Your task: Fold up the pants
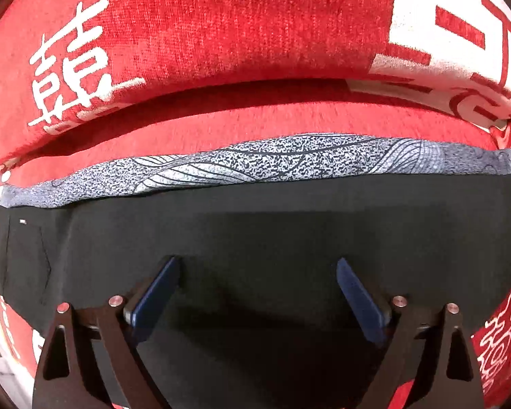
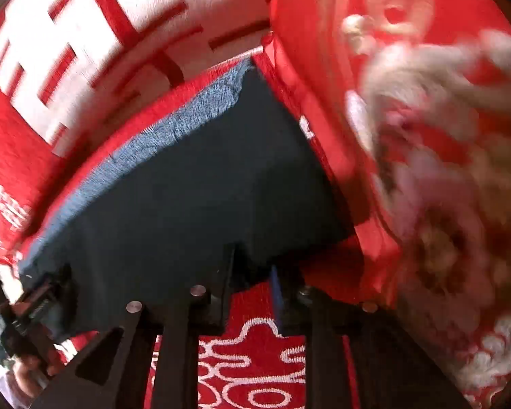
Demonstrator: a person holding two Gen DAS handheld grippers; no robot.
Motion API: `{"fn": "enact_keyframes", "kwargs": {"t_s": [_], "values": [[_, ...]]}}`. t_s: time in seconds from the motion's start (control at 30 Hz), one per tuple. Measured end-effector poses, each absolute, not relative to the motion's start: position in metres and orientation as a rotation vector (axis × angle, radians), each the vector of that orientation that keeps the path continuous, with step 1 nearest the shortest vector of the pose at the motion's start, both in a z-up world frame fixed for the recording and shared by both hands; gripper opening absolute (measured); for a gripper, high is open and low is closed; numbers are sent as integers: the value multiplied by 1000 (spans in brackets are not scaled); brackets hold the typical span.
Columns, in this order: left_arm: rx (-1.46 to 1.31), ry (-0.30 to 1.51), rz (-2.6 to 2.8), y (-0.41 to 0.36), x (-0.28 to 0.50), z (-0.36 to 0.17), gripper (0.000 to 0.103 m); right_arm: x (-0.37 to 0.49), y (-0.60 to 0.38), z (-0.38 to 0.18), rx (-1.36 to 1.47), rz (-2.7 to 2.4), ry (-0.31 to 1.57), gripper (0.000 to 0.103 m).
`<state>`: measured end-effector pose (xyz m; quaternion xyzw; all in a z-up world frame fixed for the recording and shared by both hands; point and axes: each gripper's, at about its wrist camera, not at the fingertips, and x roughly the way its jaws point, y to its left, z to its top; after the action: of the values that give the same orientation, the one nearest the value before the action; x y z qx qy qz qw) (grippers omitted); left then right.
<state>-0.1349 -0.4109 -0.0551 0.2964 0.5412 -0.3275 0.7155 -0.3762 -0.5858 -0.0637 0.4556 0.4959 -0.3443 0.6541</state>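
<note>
The black pants [image 1: 255, 225] lie flat and folded on a red sofa seat [image 1: 255, 119]. A grey-blue patterned strip of fabric [image 1: 255, 160] shows along their far edge; I cannot tell if it belongs to the pants. My left gripper [image 1: 258, 260] hovers over the pants, its blue pads [image 1: 156, 296] spread wide and gripping nothing. In the blurred right wrist view the pants [image 2: 204, 187] fill the middle, with the grey-blue strip [image 2: 173, 129] on their left. My right gripper [image 2: 253, 260] sits at their near edge, jaws narrowly apart, with the red cover visible through the gap.
The red backrest cushion with white characters [image 1: 221, 17] rises behind the seat. A red and white patterned cushion [image 2: 426, 136] stands close on the right of the pants. The red patterned seat cover [image 2: 255, 358] lies below the right gripper. A person's hand [image 2: 24, 371] shows at the lower left.
</note>
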Motion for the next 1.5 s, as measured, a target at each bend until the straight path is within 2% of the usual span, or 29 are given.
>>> {"fn": "enact_keyframes", "kwargs": {"t_s": [0.07,0.23,0.37,0.47,0.53,0.6,0.77,0.83,0.93,1.1,1.2,1.27,1.5], "values": [[665,1194,-717,-409,-135,-48,94,-382,-580,-54,997,-799,1138,49],[672,1184,-729,-407,-141,-33,94,-387,-562,-27,947,-797,1062,49],[677,1146,-761,-430,-146,-24,94,-356,-580,-2,810,-789,1005,49],[655,1162,-798,-457,-162,-23,94,-328,-610,-23,809,-753,1031,49],[679,1152,-821,-471,-168,-30,94,-322,-625,-48,821,-772,1125,49],[731,1152,-834,-479,-182,-39,94,-330,-627,-66,863,-785,1166,41],[727,1115,-873,-461,-202,-44,95,-331,-591,-66,618,-741,1230,41],[711,1153,-880,-458,-197,-42,95,-332,-586,-65,585,-729,1229,45],[714,1169,-857,-455,-186,-34,95,-333,-590,-65,647,-705,1211,55],[684,1135,-817,-445,-159,-16,95,-324,-585,-66,691,-611,1218,81],[725,1144,-791,-425,-156,-13,95,-323,-573,-68,683,-562,1219,88],[755,1156,-775,-405,-157,-14,95,-322,-573,-68,707,-526,1197,92],[672,1236,-713,-333,-132,-11,95,-329,-562,-55,935,-570,1145,92]]}}
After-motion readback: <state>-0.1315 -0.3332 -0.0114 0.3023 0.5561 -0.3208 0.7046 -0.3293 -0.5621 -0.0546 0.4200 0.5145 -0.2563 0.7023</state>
